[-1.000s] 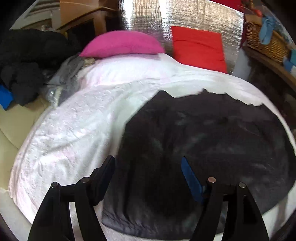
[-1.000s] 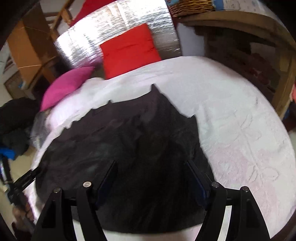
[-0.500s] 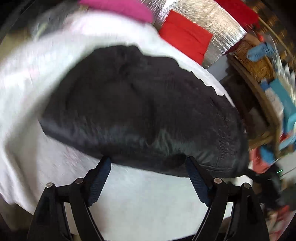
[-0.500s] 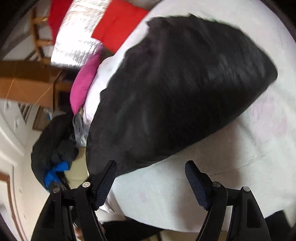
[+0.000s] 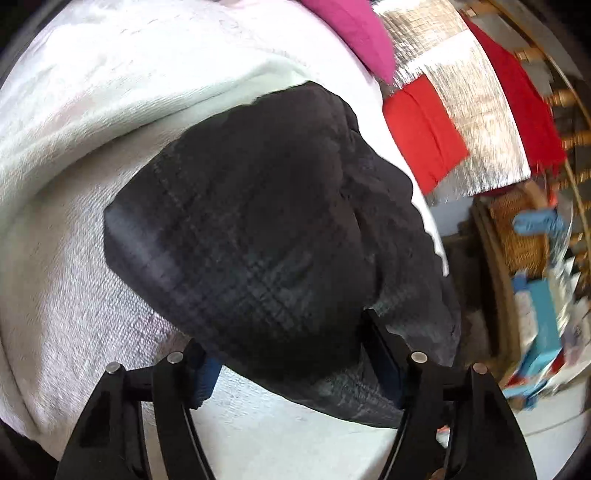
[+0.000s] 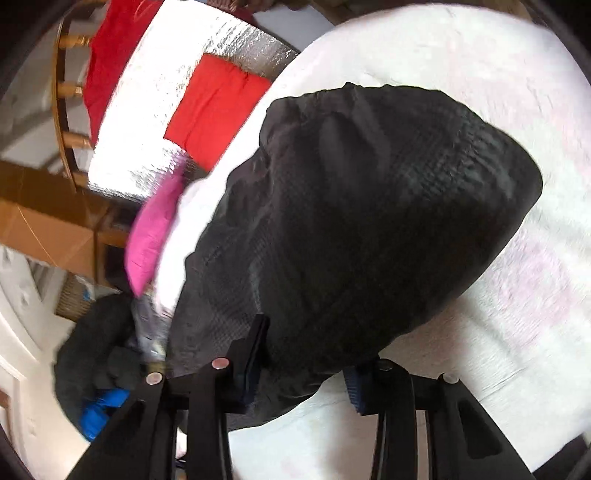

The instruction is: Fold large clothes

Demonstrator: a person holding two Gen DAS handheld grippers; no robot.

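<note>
A large black garment (image 5: 258,221) lies spread on the white bedcover (image 5: 74,221), its near hem toward me. In the left wrist view my left gripper (image 5: 291,365) straddles that hem. Its jaws are closing, the cloth bulges between them, and a gap still shows beside the left pad (image 5: 205,380). In the right wrist view the black garment (image 6: 369,221) fills the gap of my right gripper (image 6: 304,369). Those jaws are closing too, with bunched cloth pressed between both pads. The right pad (image 6: 352,391) is partly hidden by fabric.
At the bed's head lie a pink pillow (image 5: 354,33) and a red cushion (image 5: 421,129) against a silver foil panel (image 5: 476,122). A wicker basket (image 5: 517,229) and shelf clutter stand beside the bed. Dark clothes (image 6: 96,350) are piled at the other side.
Both grippers rolled and dropped to the garment's near hem. The right jaws narrowed sharply and pinched the cloth. The left jaws took the hem between them and narrowed slightly.
</note>
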